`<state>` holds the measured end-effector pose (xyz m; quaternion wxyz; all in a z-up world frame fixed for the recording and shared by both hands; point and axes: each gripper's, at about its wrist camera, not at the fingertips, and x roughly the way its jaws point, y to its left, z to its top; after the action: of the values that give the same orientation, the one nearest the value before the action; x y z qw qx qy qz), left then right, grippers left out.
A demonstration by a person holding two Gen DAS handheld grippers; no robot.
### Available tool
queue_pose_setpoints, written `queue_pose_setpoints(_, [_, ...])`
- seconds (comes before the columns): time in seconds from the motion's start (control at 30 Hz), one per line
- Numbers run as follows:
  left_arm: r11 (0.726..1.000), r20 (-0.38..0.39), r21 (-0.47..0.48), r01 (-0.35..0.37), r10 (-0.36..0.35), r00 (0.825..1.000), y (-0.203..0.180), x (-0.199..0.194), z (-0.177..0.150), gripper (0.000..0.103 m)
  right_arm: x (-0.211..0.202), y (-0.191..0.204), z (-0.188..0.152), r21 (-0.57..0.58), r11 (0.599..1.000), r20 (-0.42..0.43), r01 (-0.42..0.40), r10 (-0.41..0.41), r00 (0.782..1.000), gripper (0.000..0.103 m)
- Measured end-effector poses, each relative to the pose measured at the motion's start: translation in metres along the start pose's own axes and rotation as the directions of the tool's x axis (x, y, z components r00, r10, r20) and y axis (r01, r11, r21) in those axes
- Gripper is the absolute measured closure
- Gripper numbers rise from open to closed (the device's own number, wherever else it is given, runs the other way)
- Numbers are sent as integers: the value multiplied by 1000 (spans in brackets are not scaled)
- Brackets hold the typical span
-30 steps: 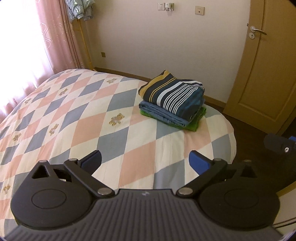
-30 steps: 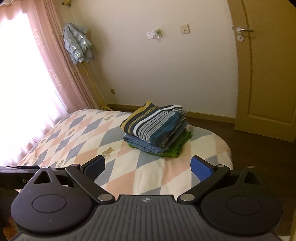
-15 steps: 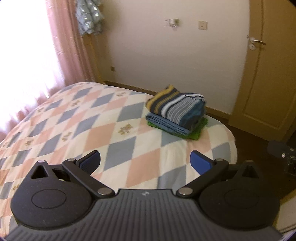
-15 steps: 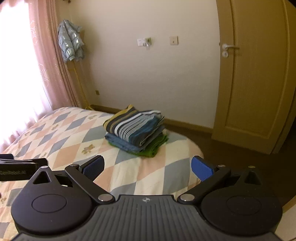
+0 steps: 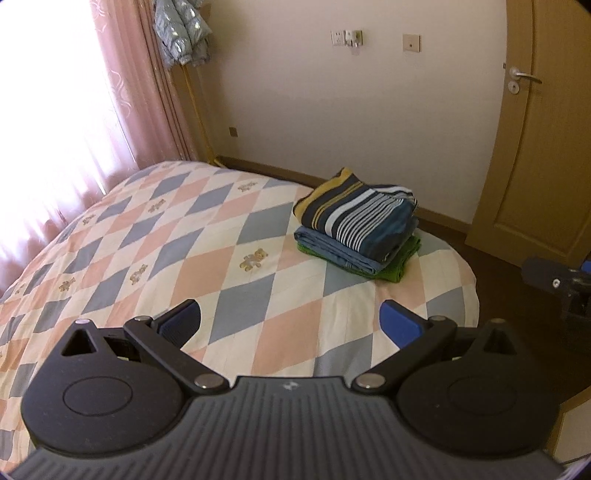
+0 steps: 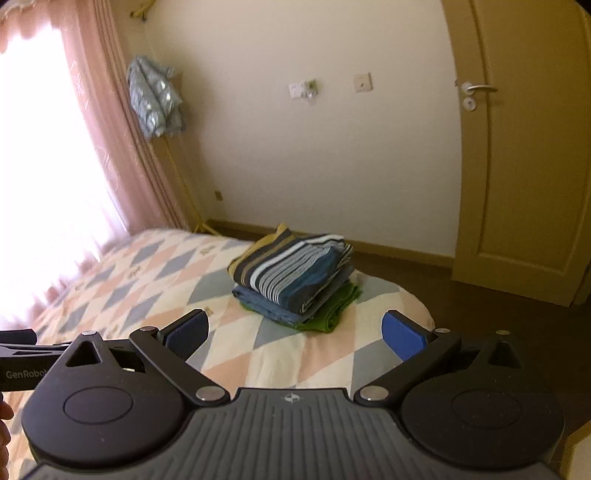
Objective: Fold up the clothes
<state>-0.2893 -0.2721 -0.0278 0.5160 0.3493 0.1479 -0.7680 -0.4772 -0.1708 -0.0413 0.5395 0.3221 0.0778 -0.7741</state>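
Observation:
A stack of folded clothes (image 5: pixel 356 229) (image 6: pixel 295 280) rests near the far right corner of the bed (image 5: pixel 155 254) (image 6: pixel 258 350): a striped navy, white and mustard garment on top, a blue one under it, a green one at the bottom. My left gripper (image 5: pixel 291 321) hovers open over the near part of the bed, well short of the stack, nothing between its blue pads. My right gripper (image 6: pixel 295 332) is open too, empty, also short of the stack. The right gripper's body shows at the left view's right edge (image 5: pixel 554 284).
The bed has a diamond-patterned quilt in pink, blue and cream. A pink curtain (image 5: pixel 140 92) and bright window lie left. A padded jacket (image 5: pixel 183 33) hangs in the corner. A wooden door (image 5: pixel 546 147) stands right, with dark floor (image 6: pixel 498 317) beyond the bed.
Both grippers have pulled back and tilted upward, so the stack sits farther off and more wall shows. Both stayed open and empty.

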Motion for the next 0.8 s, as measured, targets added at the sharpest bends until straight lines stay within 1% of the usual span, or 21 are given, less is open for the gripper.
queue_pose_setpoints(0.07, [1000, -18, 1, -1, 1, 1000, -4, 7, 3, 1, 9, -1, 5, -13, 1000, -34, 5, -5, 999, 0])
queue_pose_setpoints(0.17, [1000, -41, -4, -8, 8, 999, -7, 18, 8, 1, 22, -5, 9, -3, 1000, -100, 9, -9, 995, 0])
queue_pose_setpoints(0.27, [1000, -58, -12, -11, 11, 998, -8, 28, 15, 1, 33, -11, 14, 12, 1000, -149, 7, -5, 989, 0])
queue_pose_setpoints(0.43, [1000, -95, -21, -15, 13, 995, -10, 48, 23, 1, 51, -14, 20, 7, 1000, -182, 23, -21, 983, 0])
queue_pose_setpoints(0.57, [1000, -131, -20, 3, -6, 991, -11, 63, 30, 1, 66, -15, 23, 10, 1000, -216, 22, -19, 976, 0])
queue_pose_setpoints(0.8, [1000, -140, -15, 25, -26, 990, -10, 76, 35, 1, 83, -17, 23, 29, 998, -263, 48, -38, 964, 0])
